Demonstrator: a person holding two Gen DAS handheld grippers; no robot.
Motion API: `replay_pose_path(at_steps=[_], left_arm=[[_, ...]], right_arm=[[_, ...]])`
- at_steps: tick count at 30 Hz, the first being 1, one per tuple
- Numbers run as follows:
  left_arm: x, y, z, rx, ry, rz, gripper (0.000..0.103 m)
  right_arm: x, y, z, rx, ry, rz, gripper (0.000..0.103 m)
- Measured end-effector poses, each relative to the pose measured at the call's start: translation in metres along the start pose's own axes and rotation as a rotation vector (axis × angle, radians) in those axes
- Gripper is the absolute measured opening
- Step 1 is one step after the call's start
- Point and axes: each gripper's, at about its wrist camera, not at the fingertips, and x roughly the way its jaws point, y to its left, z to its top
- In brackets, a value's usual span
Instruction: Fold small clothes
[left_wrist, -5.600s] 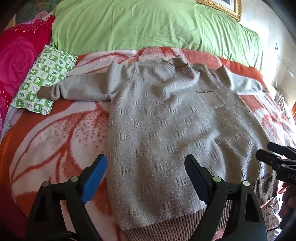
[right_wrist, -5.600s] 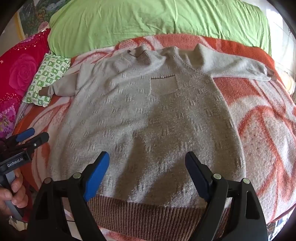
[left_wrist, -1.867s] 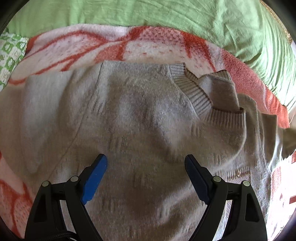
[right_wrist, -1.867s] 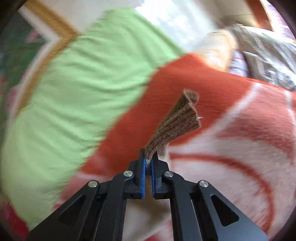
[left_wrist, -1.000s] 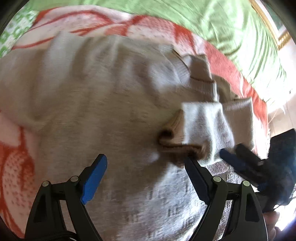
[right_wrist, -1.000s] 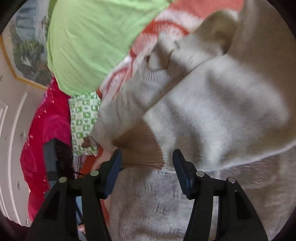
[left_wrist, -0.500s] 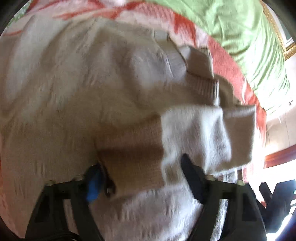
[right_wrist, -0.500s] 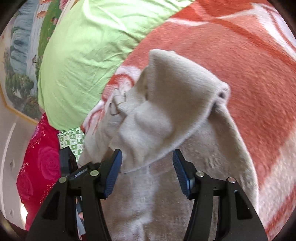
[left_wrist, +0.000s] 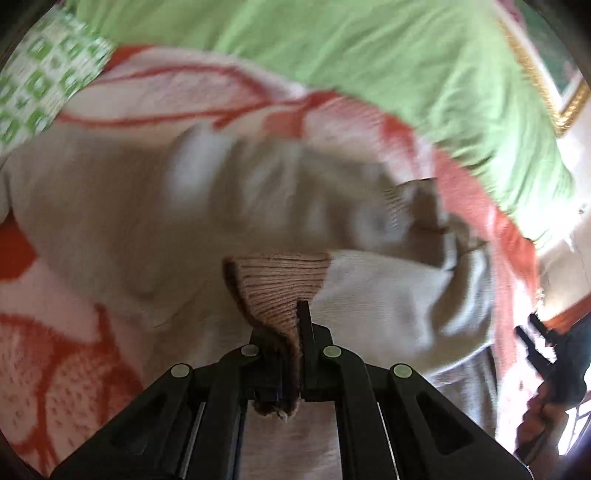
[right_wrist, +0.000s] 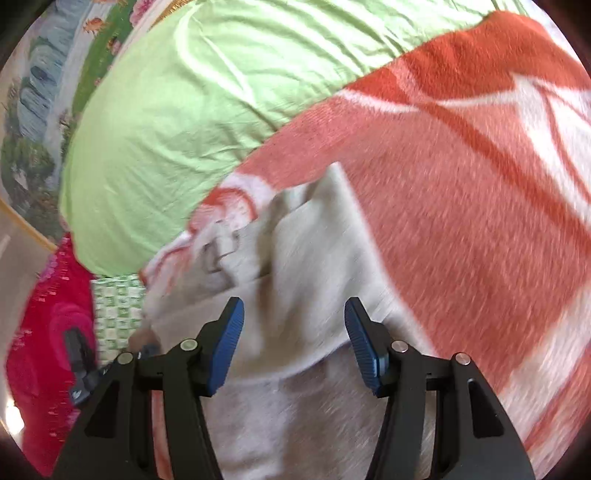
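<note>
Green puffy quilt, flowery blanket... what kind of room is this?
Most likely a bedroom. A green puffy quilt lies over an orange-and-white flowered blanket, a green-checked small pillow sits at the side, and a gold-framed picture hangs behind.

Beige sweater (left_wrist: 140, 206), seemingly brown-ribbed cuff (left_wrist: 280, 284)

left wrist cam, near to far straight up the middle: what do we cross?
left gripper shut on the ribbed cuff → grey sweater → orange-and-white blanket → green bedding
</note>
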Motion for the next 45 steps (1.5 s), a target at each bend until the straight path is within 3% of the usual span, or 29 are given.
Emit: replay_pose_path(at_steps=[4, 10, 11, 12, 15, 17, 19, 26, 31, 34, 37, 39, 42, 45], left_arm=[[0.005, 0.019, -0.006, -0.07, 0.009, -0.011, 0.003], [0.002, -0.001, -0.019, 0.031, 0.002, 0.022, 0.003], [0.0, -0.004, -0.02, 0.042, -0.001, 0.026, 0.003], [-0.002, -0.007, -0.019, 0.052, -0.007, 0.027, 0.003], [-0.02, -0.026, -0.012, 0.077, -0.05, -0.035, 0.003], [-0.024, -0.043, -0.009, 0.124, -0.073, -0.042, 0.003], [-0.015, -0.053, -0.007, 0.149, -0.067, -0.024, 0.003], [0.042, -0.044, -0.008, 0.174, 0.007, 0.035, 0.003], [0.04, -0.039, -0.004, 0.198, -0.016, 0.044, 0.004], [0.051, -0.035, -0.003, 0.195, 0.026, 0.056, 0.008], [0.042, -0.03, -0.001, 0.17, 0.027, 0.066, 0.024], [0.027, -0.018, -0.004, 0.13, 0.018, 0.066, 0.035], [0.008, 0.008, -0.007, 0.051, 0.01, 0.054, 0.04], [-0.011, 0.05, -0.013, -0.048, -0.014, 0.078, 0.048]], right_arm=[[0.031, -0.015, 0.03, -0.02, 0.019, -0.056, 0.058], [0.091, -0.028, 0.047, -0.07, 0.136, -0.125, 0.055], [0.098, -0.031, 0.047, -0.071, 0.166, -0.099, 0.024], [0.098, -0.033, 0.047, -0.064, 0.183, -0.09, 0.008], [0.047, -0.031, 0.064, -0.044, 0.051, -0.056, 0.007], [0.02, -0.032, 0.071, -0.054, -0.005, -0.074, 0.007], [0.011, -0.039, 0.076, -0.083, -0.006, -0.111, 0.007], [0.04, -0.068, 0.061, -0.071, 0.034, -0.216, 0.007], [0.042, -0.062, 0.05, -0.095, 0.026, -0.253, 0.007], [0.052, -0.058, 0.048, -0.131, 0.065, -0.317, 0.009], [0.048, -0.052, 0.05, -0.128, 0.058, -0.372, 0.025], [0.036, -0.043, 0.048, -0.137, 0.03, -0.395, 0.048], [0.013, -0.023, 0.038, -0.162, -0.028, -0.361, 0.053], [0.003, 0.0, 0.022, -0.163, -0.031, -0.266, 0.053]])
